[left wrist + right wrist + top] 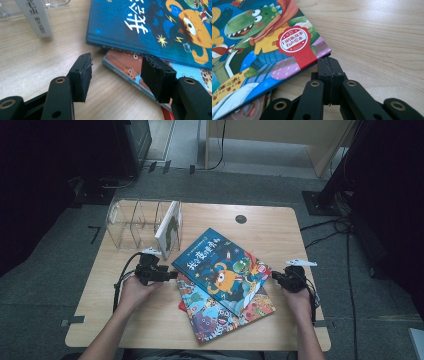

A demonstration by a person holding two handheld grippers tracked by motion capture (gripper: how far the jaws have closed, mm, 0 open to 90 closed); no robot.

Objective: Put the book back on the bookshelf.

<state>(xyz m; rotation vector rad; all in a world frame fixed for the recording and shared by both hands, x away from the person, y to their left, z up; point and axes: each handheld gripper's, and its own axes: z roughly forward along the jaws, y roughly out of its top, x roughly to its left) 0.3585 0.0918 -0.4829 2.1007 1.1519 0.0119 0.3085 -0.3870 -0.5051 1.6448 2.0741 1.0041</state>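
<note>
The tabletop (280, 227) is pale wood-grain laminate with a smooth, low-sheen finish. The blue book (220, 268) has a glossy hard cover that catches light; the book under it (220, 312) looks like coated card, also shiny. The organizer (131, 222) is clear, glassy plastic. The left gripper (116, 75) is matt black plastic; its pads (83, 75) look rough and scuffed, with brass-coloured metal rivets.

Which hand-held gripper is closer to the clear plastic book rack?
Left. The left hand-held gripper sits just below the clear rack; the right hand-held gripper is far across the books.
</note>
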